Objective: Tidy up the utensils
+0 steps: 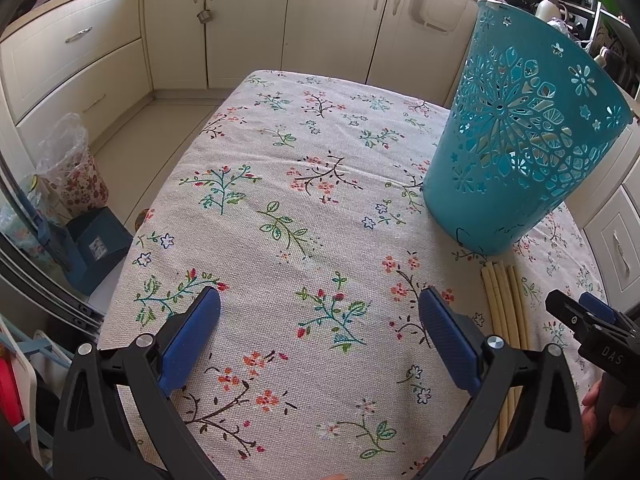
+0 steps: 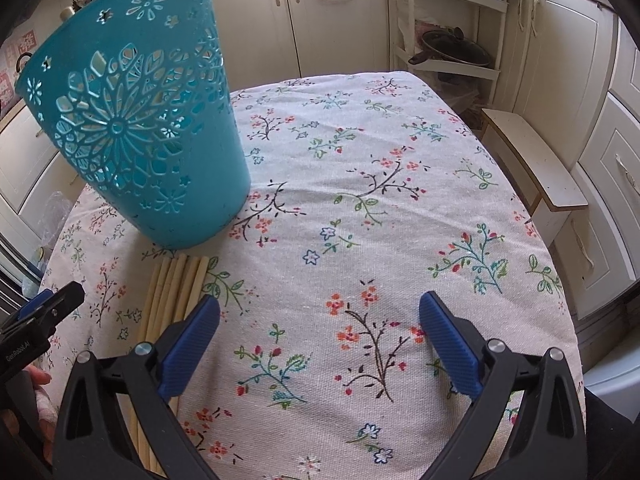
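Note:
A teal perforated basket [image 1: 520, 132] [image 2: 136, 120] stands upright on the flowered tablecloth [image 1: 304, 184] [image 2: 360, 184]. Several pale wooden chopsticks [image 1: 505, 300] [image 2: 172, 292] lie side by side just in front of the basket's base. My left gripper [image 1: 320, 312] hovers open over bare cloth, left of the chopsticks. My right gripper [image 2: 320, 316] is open too, with the chopsticks running under its left finger. Each gripper's tip shows in the other's view: the right one [image 1: 580, 312] and the left one [image 2: 52, 300]. Something pale shows inside the basket through the holes.
Cream kitchen cabinets [image 1: 248, 28] surround the table. A white shelf rack with a lidded pan [image 2: 452, 52] and a low white stool [image 2: 536, 168] stand to the right. A blue box [image 1: 96, 248] and a bagged flowered bin [image 1: 72, 172] sit on the floor to the left.

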`<state>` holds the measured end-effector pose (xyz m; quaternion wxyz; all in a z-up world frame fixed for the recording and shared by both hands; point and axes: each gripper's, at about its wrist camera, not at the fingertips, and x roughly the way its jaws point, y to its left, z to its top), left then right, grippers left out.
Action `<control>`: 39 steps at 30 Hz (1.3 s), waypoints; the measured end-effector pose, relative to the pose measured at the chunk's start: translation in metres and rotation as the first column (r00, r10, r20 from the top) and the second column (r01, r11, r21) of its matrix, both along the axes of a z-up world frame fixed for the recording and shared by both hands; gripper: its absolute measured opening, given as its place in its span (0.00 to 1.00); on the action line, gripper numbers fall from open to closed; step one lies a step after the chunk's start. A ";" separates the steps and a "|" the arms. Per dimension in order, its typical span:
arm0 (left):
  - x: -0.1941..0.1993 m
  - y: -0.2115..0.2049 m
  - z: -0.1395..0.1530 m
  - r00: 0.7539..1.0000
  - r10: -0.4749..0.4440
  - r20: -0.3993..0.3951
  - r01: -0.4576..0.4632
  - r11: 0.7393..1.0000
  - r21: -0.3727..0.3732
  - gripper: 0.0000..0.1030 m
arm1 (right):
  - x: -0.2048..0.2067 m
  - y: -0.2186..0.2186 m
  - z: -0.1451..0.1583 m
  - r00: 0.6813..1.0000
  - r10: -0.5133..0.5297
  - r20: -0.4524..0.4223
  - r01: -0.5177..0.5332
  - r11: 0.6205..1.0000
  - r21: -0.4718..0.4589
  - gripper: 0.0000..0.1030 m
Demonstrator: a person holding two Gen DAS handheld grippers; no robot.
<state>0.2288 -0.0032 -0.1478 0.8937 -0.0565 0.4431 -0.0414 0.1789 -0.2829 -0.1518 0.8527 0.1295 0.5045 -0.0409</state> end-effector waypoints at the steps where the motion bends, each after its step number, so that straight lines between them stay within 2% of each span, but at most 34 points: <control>1: 0.000 0.001 0.000 1.000 0.000 0.001 0.000 1.000 -0.006 0.93 | -0.001 -0.002 0.001 1.000 -0.003 0.008 0.003 1.000 0.011 0.93; 4: -0.001 0.001 -0.001 1.000 0.000 0.002 0.000 1.000 -0.008 0.93 | -0.011 -0.009 0.010 0.997 -0.035 0.075 0.031 0.998 0.055 0.92; 6: -0.001 0.001 0.000 1.000 -0.002 0.002 0.002 1.000 -0.007 0.93 | -0.017 -0.007 0.016 0.993 -0.013 0.117 0.005 0.998 0.069 0.84; 9: -0.002 0.002 0.000 1.000 -0.003 0.004 0.003 1.000 -0.016 0.93 | -0.017 0.001 0.014 0.994 0.055 0.090 -0.064 0.992 0.106 0.67; 10: -0.002 0.002 0.000 1.000 -0.003 0.004 0.003 1.000 -0.018 0.93 | -0.017 0.004 0.011 0.995 0.069 0.070 -0.077 0.990 0.115 0.59; 17: -0.002 0.000 0.000 1.000 -0.008 0.000 0.008 1.000 -0.008 0.93 | -0.014 0.018 0.011 0.994 0.089 0.060 -0.099 0.976 0.194 0.45; 22: -0.002 0.000 0.000 1.000 -0.008 0.000 0.008 1.000 -0.009 0.93 | -0.014 0.041 0.014 0.989 0.139 0.059 -0.146 0.976 0.163 0.35; 24: -0.002 0.000 0.000 1.000 -0.008 0.001 0.008 1.000 -0.012 0.93 | -0.014 0.048 0.013 0.986 0.159 0.044 -0.163 0.978 0.126 0.26; 29: -0.001 0.000 0.000 1.000 -0.009 0.000 0.009 1.000 -0.013 0.93 | -0.015 0.043 0.009 0.986 0.159 0.048 -0.164 0.977 0.136 0.22; 33: -0.002 0.000 0.000 1.000 -0.014 0.000 0.014 1.000 -0.012 0.93 | -0.014 0.047 0.013 0.978 0.201 0.051 -0.204 0.976 0.076 0.19; 36: -0.002 0.001 0.000 1.000 -0.021 0.003 0.021 1.000 -0.020 0.93 | -0.014 0.048 0.012 0.970 0.241 0.028 -0.241 0.970 0.028 0.06; 39: -0.005 -0.001 0.003 0.998 -0.058 -0.003 0.058 0.997 -0.053 0.93 | -0.018 0.040 0.010 0.965 0.258 0.038 -0.259 0.966 0.025 0.04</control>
